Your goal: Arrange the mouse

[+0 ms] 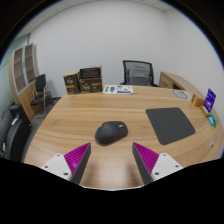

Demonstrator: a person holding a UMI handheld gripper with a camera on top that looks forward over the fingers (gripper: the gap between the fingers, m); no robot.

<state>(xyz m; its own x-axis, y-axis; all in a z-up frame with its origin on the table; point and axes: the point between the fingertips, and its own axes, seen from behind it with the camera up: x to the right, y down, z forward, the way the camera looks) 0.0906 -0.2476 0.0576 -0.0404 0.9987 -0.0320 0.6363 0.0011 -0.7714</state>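
Your fingers (112,160) are wide and empty near the tabletop's (70,118) near edge, mouse (111,132) just ahead between them, mousepad (170,123) to its right, so push straight in, straddle the mouse's sides, then close.

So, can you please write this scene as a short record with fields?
surface: wooden table
mouse: black mouse, just ahead of the fingers, lying on the bare table
mouse pad: dark mouse pad, beside the mouse, apart from it
gripper: gripper open, holding nothing
background: office chair behind the table
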